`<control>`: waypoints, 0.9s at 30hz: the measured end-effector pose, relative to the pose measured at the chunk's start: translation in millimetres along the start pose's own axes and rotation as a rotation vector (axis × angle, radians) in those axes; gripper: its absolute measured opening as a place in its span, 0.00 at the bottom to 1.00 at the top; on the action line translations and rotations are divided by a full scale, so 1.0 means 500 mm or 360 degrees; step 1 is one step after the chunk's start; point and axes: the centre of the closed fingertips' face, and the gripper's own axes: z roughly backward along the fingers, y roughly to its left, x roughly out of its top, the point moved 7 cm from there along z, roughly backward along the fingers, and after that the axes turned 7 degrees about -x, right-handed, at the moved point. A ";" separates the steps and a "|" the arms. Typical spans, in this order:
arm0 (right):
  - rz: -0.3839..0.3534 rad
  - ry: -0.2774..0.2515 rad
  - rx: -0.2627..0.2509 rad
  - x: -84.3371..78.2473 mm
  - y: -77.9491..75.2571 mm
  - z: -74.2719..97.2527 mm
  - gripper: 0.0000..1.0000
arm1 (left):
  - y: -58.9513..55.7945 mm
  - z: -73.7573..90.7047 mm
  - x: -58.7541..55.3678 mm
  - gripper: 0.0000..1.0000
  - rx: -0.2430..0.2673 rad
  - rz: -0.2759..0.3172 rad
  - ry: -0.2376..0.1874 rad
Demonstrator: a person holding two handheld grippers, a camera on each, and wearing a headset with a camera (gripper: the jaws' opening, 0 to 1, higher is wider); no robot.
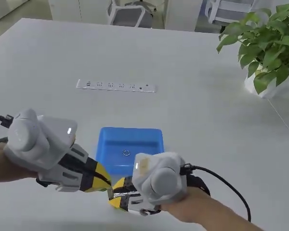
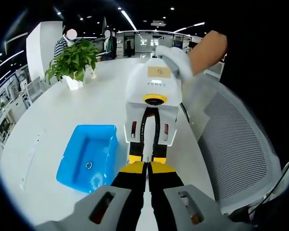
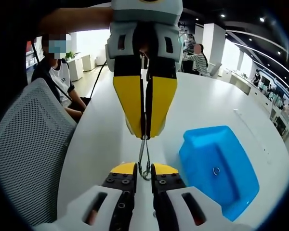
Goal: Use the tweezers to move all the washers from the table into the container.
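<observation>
Two grippers meet tip to tip at the near side of the table (image 1: 197,106), with one pair of tweezers (image 3: 144,154) between them. There is one blue container (image 1: 130,131) and one washer (image 1: 126,153) in sight. That washer lies on the container's floor. The left gripper (image 1: 105,179) has its yellow jaws closed flat on the tweezers' upper end. The right gripper (image 1: 116,194) is narrow around the lower end, but I cannot tell whether it presses. The container sits just beyond both grippers. Past it lies wide bare tabletop up to one power strip (image 1: 115,86). One potted plant (image 1: 265,43) stands near the far right edge. A mesh chair (image 3: 29,144) borders the near edge.
</observation>
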 end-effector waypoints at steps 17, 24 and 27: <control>-0.0040 0.0029 -0.0014 -0.001 0.003 -0.005 0.08 | -0.001 0.001 0.001 0.05 0.0005 0.0027 0.0004; -0.0067 0.0028 -0.0026 -0.002 0.001 -0.006 0.07 | 0.000 -0.001 0.000 0.06 0.0010 0.0036 -0.0006; -0.0081 0.0021 -0.0034 -0.003 0.001 -0.006 0.07 | 0.001 -0.001 0.000 0.06 0.0012 0.0035 -0.0006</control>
